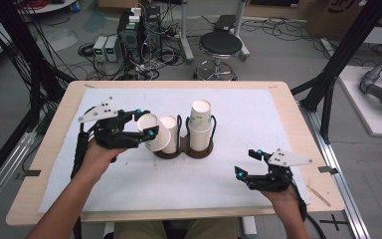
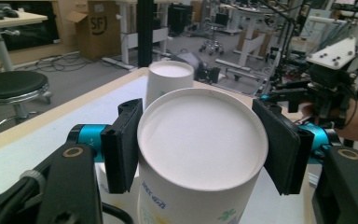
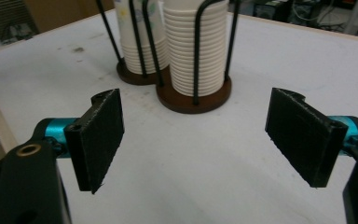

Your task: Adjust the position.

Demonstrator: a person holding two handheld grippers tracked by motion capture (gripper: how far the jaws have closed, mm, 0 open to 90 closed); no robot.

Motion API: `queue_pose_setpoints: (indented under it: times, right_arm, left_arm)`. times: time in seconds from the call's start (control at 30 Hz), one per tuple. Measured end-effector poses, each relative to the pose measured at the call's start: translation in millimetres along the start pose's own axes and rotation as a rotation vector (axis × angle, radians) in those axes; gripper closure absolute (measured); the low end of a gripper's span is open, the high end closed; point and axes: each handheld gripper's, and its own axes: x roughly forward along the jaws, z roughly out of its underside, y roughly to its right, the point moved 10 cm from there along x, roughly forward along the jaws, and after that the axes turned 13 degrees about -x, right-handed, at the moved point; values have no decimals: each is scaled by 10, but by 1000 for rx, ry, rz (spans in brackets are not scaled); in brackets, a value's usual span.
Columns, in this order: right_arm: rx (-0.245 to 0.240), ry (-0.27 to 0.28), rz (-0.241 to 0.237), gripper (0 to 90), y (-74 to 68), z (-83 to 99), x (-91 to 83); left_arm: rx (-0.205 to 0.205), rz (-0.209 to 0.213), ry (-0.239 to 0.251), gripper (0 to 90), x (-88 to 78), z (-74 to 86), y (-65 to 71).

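The right gripper point(image 1: 247, 163), near the table's point(image 1: 288, 124) front right corner, gapes wide on nothing. Mid-table, the left gripper point(image 1: 144, 123) clamps a paper cup point(image 1: 151, 130) tilted, its mouth toward the person, just beside the left stack. The two-ring cup holder point(image 1: 185, 149) carries both cup stacks point(image 1: 200, 124), the right one taller.

Grey concrete floor point(image 1: 288, 55), cables strewn across it. Black round stool point(image 1: 221, 46) past the surface's far edge, beside a white desk leg point(image 1: 185, 30). Computer tower point(image 1: 129, 31) and two small white boxes point(image 1: 105, 48) on the floor beyond the far left corner. Black frame posts point(image 1: 345, 50) by the right edge. Wooden surface point(image 1: 59, 129) with white mat point(image 1: 258, 119). Cardboard box point(image 2: 99, 28) and more desks point(image 2: 9, 21) farther back. Even indoor light.
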Motion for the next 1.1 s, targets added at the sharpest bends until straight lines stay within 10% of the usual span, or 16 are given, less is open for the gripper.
queue_pose_setpoints:
  times: [1.1]
  right_arm:
    - [-124,55,-313,200,-726,-447,592]
  left_arm:
    - [23,162,-146,364,468,609,538]
